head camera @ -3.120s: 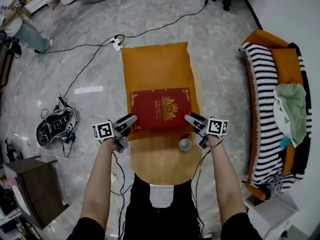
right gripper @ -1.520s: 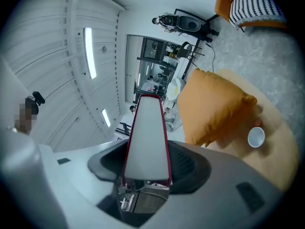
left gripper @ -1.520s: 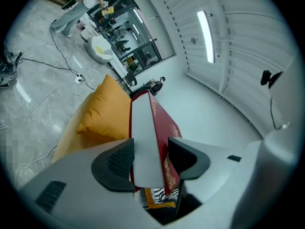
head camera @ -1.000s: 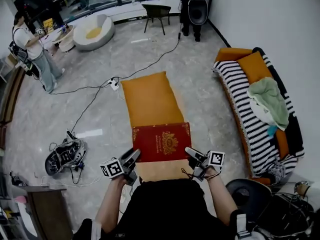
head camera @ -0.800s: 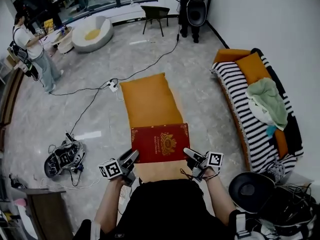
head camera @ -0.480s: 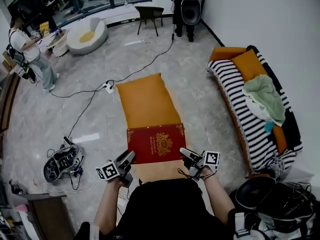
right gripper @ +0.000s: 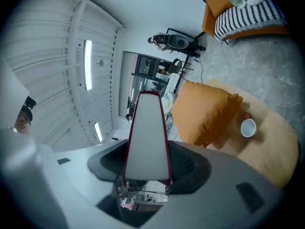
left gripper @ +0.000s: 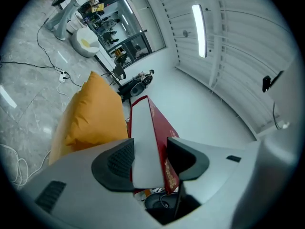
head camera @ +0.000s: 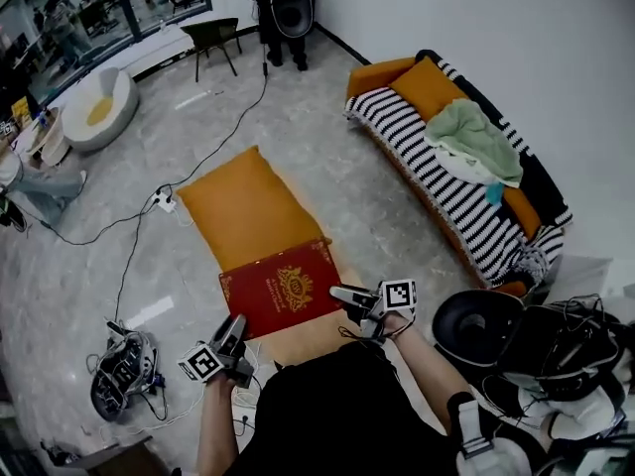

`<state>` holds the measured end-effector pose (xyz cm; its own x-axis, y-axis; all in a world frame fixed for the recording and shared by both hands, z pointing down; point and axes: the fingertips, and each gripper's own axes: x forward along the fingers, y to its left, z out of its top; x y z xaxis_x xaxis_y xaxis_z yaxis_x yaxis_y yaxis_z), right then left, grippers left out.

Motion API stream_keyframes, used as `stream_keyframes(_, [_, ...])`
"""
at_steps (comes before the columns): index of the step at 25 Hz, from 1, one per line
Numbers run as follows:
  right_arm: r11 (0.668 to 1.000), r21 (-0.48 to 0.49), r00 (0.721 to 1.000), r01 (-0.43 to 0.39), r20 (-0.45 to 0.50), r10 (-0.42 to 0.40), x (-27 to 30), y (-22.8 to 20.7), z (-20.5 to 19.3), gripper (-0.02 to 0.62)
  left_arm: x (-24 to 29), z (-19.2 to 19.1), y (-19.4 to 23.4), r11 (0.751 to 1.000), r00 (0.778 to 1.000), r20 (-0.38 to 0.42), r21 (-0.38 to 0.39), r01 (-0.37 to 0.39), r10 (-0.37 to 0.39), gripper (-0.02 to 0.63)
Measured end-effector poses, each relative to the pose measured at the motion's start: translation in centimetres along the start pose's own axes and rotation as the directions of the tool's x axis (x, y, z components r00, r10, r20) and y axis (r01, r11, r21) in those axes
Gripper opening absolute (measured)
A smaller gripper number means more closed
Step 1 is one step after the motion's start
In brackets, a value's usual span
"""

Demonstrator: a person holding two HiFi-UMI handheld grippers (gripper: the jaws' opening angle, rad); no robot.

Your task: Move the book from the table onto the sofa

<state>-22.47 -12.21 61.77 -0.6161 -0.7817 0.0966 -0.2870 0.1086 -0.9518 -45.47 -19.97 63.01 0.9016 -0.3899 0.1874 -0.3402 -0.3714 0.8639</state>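
Note:
The red book [head camera: 278, 291] with a gold crest is held flat in the air between both grippers, over the near end of the wooden table [head camera: 319, 331]. My left gripper [head camera: 236, 325] is shut on its left edge; in the left gripper view the book's page edge [left gripper: 144, 142] is pinched between the pads. My right gripper [head camera: 344, 295] is shut on the right edge, where the pages [right gripper: 147, 132] fill the jaws. The striped sofa [head camera: 444, 178] with orange cushions stands off to the right.
A large orange cushion [head camera: 241, 206] lies on the table beyond the book. A white cup [right gripper: 248, 127] stands on the table. A green cloth [head camera: 474, 143] lies on the sofa. A black round seat [head camera: 476, 325] is at my right. Cables and a power strip [head camera: 159, 201] cross the floor.
The book, which lay on the cushion three seconds ago, is now carried in both grippers. The view has swung toward the sofa, and book and grippers have shifted left and down in it.

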Motion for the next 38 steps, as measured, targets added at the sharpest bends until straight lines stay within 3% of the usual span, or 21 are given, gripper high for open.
stream_keyframes(8, [1.000, -0.006, 0.995, 0.014, 0.095, -0.013, -0.8, 2.5, -3.1, 0.256, -1.3, 0.3, 0.0, 1.000, 0.992, -0.127, -0.012, 0.021, -0.023, 0.209])
stream_keyframes(11, [0.999, 0.039, 0.990, 0.038, 0.131, -0.043, -1.5, 2.9, -4.5, 0.255, -1.5, 0.7, -0.7, 0.999, 0.986, -0.161, 0.002, 0.038, -0.037, 0.209])
stream_keyframes(14, [0.997, 0.075, 0.988, 0.026, 0.152, -0.037, -2.3, 3.2, -5.4, 0.255, -1.5, 0.7, -2.0, 0.998, 0.988, -0.145, -0.021, 0.055, -0.057, 0.209])
stream_keyframes(16, [0.996, 0.089, 0.987, 0.015, 0.160, -0.029, -2.8, 3.2, -5.8, 0.255, -1.6, 0.8, -2.8, 0.998, 0.989, -0.137, 0.010, 0.058, -0.056, 0.209])
stream_keyframes(22, [0.999, 0.011, 0.987, -0.044, 0.152, 0.042, -5.0, 4.0, -5.0, 0.255, -1.3, -0.4, -5.2, 0.996, 0.992, -0.116, 0.071, 0.057, -0.048, 0.209])
stream_keyframes(26, [0.998, 0.006, 0.988, -0.066, 0.138, 0.065, -9.0, 3.7, -4.2, 0.255, 0.2, -3.5, -7.6, 0.990, 0.994, -0.094, 0.127, 0.061, -0.050, 0.209])
stream_keyframes(31, [0.997, -0.015, 0.992, -0.074, 0.105, 0.075, -14.9, 3.5, -2.5, 0.255, 2.3, -8.6, -11.2, 0.997, 0.999, -0.026, 0.061, 0.042, -0.040, 0.209])
stream_keyframes(38, [0.993, -0.083, 0.995, -0.090, 0.043, 0.094, -20.0, 2.9, 0.7, 0.255, 4.4, -13.4, -13.8, 0.997, 0.999, 0.043, 0.070, 0.017, -0.020, 0.209])
